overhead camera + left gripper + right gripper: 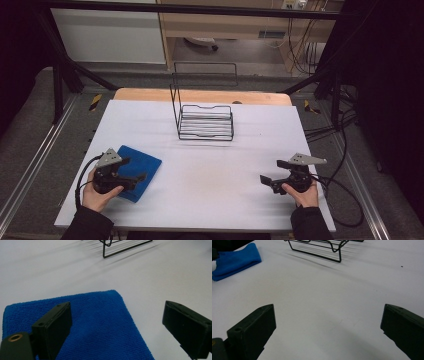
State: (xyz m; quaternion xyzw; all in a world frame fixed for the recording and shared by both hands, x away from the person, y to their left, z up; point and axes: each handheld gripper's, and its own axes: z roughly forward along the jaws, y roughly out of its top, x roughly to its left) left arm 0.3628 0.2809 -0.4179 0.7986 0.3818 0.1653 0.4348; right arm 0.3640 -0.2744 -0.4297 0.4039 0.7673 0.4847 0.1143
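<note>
The room was dim, yet the table [210, 170] was evenly lit from above. The rack [206, 122] cast faint streaked shadows. Near jaws looked soft.

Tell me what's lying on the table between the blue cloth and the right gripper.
Nothing: in the high view, the white table is bare between the blue cloth and the right gripper.
</note>
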